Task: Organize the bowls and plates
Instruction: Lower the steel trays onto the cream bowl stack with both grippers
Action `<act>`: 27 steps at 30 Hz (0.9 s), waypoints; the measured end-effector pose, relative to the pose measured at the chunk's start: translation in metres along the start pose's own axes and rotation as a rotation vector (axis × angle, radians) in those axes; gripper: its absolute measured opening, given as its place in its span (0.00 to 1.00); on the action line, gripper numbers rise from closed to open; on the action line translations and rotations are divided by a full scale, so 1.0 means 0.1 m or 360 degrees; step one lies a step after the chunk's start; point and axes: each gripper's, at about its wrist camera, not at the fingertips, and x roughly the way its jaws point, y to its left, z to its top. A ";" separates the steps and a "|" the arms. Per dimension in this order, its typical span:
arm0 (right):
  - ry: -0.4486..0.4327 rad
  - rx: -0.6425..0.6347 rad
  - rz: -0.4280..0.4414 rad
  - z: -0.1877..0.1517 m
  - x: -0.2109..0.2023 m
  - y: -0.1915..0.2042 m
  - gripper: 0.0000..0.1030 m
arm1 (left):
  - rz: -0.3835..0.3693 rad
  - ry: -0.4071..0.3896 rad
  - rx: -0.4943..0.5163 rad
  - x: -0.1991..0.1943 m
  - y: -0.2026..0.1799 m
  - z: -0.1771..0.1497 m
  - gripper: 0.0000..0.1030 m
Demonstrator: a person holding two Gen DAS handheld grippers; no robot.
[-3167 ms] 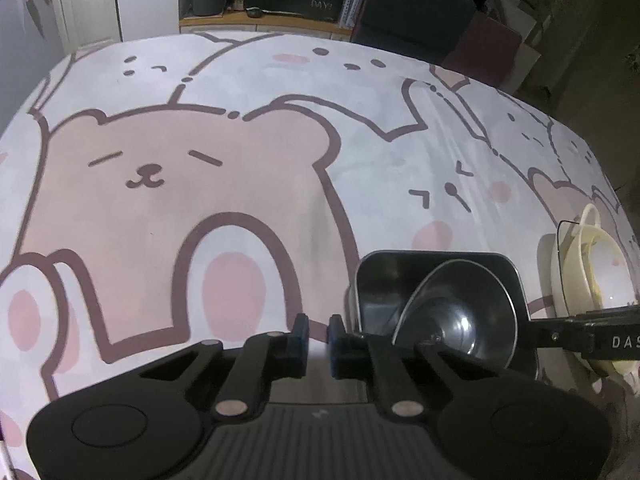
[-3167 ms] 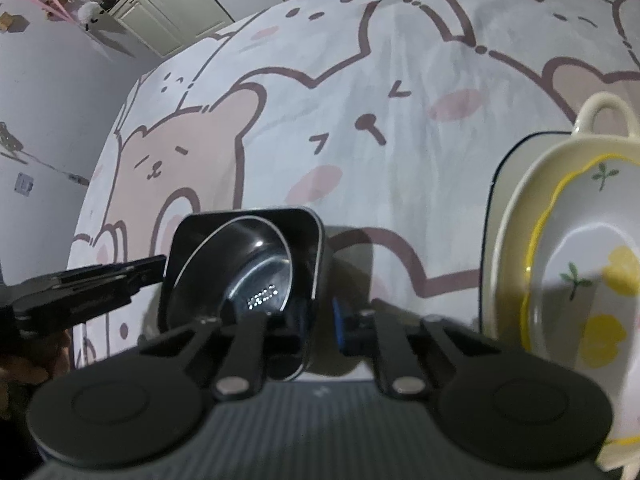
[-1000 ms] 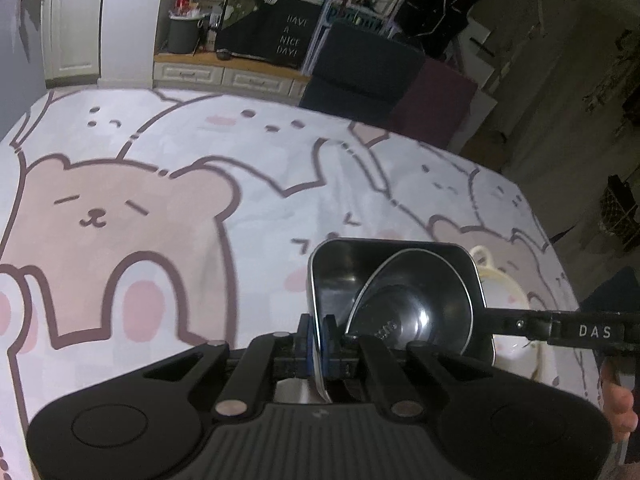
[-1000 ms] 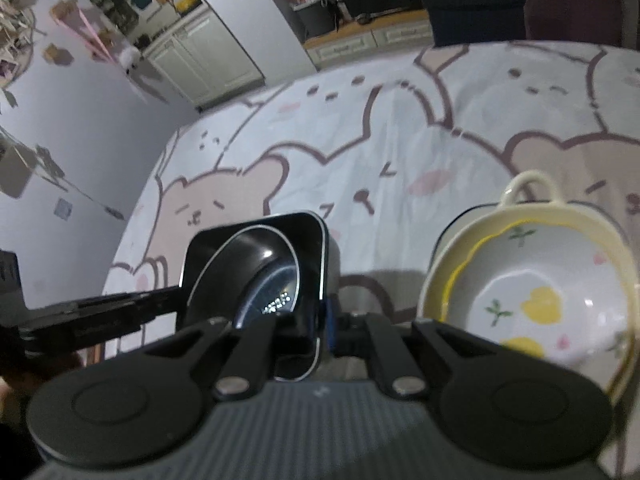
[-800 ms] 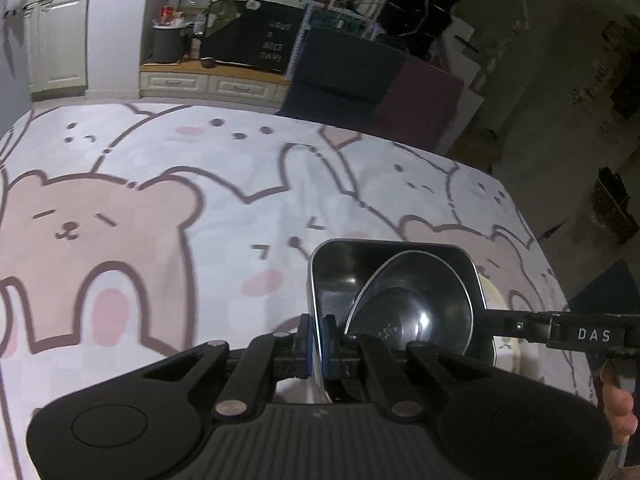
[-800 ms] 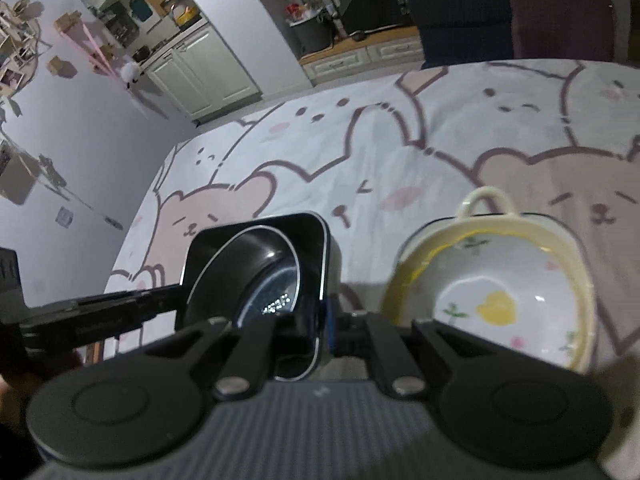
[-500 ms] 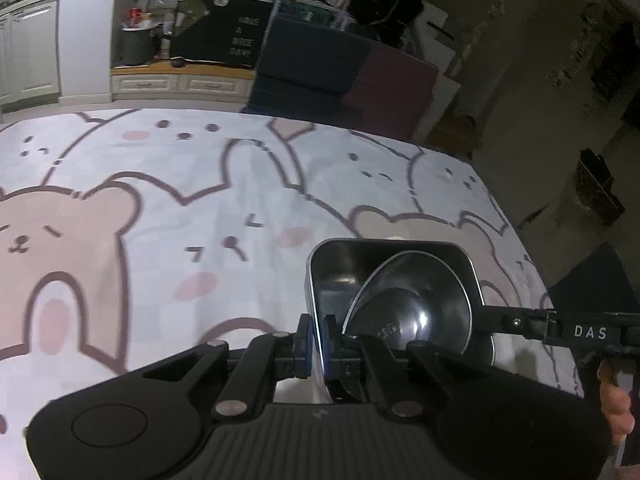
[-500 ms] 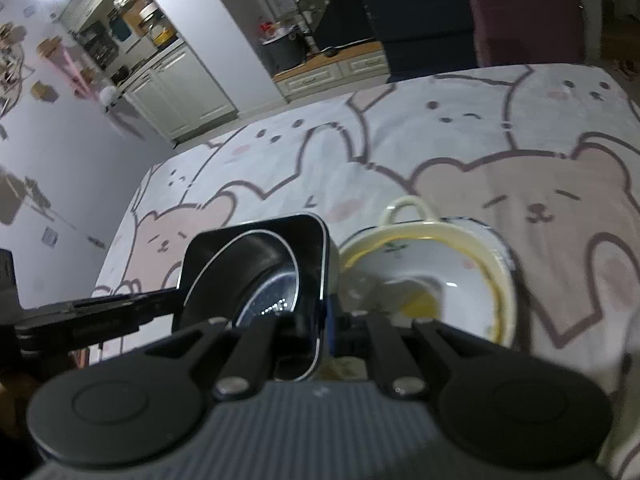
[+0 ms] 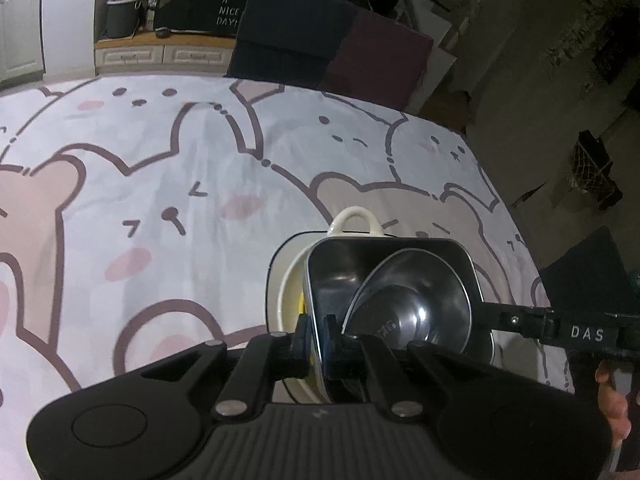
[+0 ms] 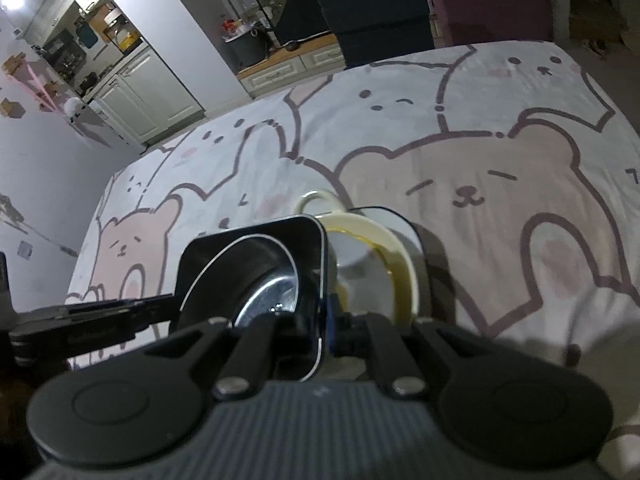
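Square metal pan (image 9: pixel 352 268) with a round steel bowl (image 9: pixel 416 304) tilted inside, left gripper (image 9: pixel 316 334) clenched on its left rim, right gripper (image 10: pixel 326 320) clenched on its right rim, cream handled dish (image 10: pixel 384 248) just beyond and beneath, bear-print cloth (image 9: pixel 168 184) over the counter.

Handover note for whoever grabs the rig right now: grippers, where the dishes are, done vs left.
Left gripper: shut on the left rim of the square metal tray.
Right gripper: shut on the tray's right rim; both carry it together.
Round steel bowl sits tilted inside the tray.
Tray hangs over the cream handled bowl, which rests on a white plate on the bear-print cloth. Whether the tray touches the bowl yet cannot be told.
Done: metal pieces nested, lifted, brought over the ceramic stack.
Left: lower the tray into the cream bowl, open both grippers, back away.
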 end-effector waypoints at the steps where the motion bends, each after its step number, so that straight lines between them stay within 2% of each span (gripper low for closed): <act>1: 0.0006 0.0001 -0.0003 0.00 0.00 -0.02 0.08 | -0.0002 0.0007 -0.0003 0.02 -0.01 0.00 0.05; 10: 0.0038 0.0034 -0.0041 0.02 0.02 -0.16 0.08 | -0.0005 0.0047 0.0015 0.15 -0.07 0.02 0.05; 27: 0.0087 0.0046 -0.0085 0.06 0.14 -0.20 0.08 | 0.0005 0.0081 0.0023 0.24 -0.11 0.04 0.06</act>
